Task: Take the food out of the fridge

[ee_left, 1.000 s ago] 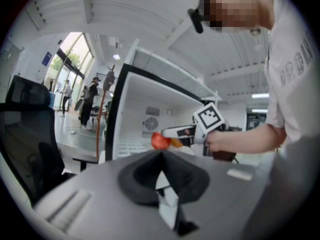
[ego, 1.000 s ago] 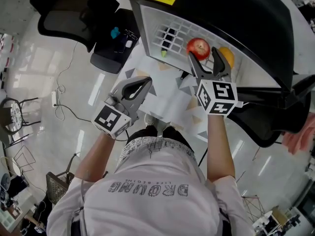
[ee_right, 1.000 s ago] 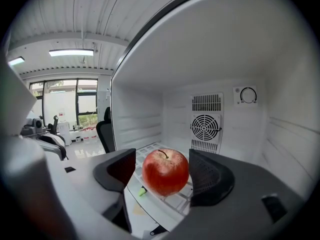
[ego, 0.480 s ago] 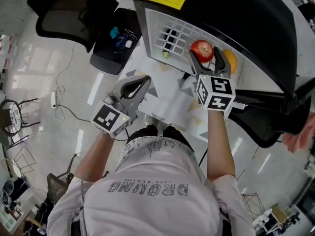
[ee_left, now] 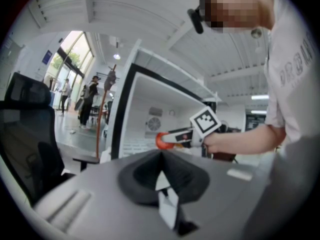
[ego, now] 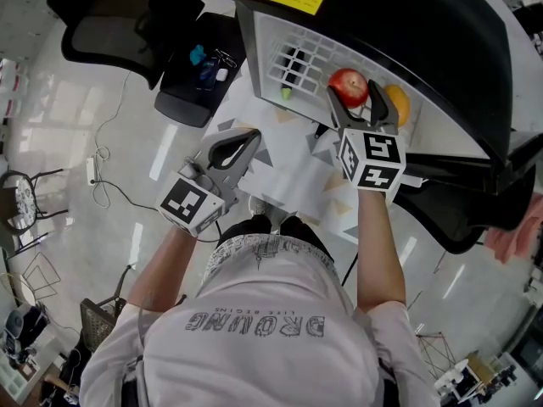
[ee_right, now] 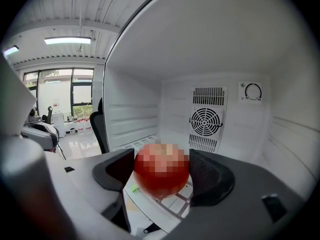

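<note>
Right gripper (ego: 355, 93) reaches into black mini fridge with white interior (ego: 424, 24). Its jaws stand wide apart, straddling round red apple (ego: 346, 81); no firm pinch visible. Apple rests on fridge's white wire shelf (ego: 288, 49), near front edge. Orange round fruit (ego: 397, 106) just beside apple, same shelf. Left gripper (ego: 244, 141) outside fridge, well apart from it, jaws together, empty.

Black chair (ego: 110, 24) upper left; cable (ego: 93, 172) on floor (ego: 51, 117).
</note>
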`<state>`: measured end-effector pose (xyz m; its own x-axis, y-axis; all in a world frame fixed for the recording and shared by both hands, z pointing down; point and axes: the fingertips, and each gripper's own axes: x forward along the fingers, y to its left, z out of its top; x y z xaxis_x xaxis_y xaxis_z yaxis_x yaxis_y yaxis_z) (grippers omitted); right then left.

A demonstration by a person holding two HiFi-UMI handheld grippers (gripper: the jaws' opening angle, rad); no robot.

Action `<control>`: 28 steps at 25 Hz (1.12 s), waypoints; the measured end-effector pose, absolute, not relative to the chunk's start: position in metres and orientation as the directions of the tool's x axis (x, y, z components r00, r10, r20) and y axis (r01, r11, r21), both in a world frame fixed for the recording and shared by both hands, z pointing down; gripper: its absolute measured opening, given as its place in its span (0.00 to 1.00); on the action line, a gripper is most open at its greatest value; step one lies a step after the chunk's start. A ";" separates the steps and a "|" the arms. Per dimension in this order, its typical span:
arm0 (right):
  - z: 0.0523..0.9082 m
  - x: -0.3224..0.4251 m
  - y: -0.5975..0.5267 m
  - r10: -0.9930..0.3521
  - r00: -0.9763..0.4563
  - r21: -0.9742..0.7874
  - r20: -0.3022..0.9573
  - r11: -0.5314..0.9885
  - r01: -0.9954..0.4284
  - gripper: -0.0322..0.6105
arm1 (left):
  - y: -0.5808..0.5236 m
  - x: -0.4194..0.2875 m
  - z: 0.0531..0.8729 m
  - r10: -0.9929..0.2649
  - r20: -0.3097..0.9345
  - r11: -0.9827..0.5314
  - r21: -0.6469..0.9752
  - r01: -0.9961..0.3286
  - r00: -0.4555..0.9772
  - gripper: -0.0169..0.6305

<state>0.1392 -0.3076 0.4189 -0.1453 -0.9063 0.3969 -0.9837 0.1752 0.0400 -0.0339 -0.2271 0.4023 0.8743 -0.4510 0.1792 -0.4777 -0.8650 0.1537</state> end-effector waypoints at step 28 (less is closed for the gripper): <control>0.409 0.129 -0.207 -0.907 -0.214 0.010 0.364 0.233 -0.972 0.53 | -0.167 -0.015 0.391 -0.388 0.177 -0.903 0.125 -0.412 0.904 0.03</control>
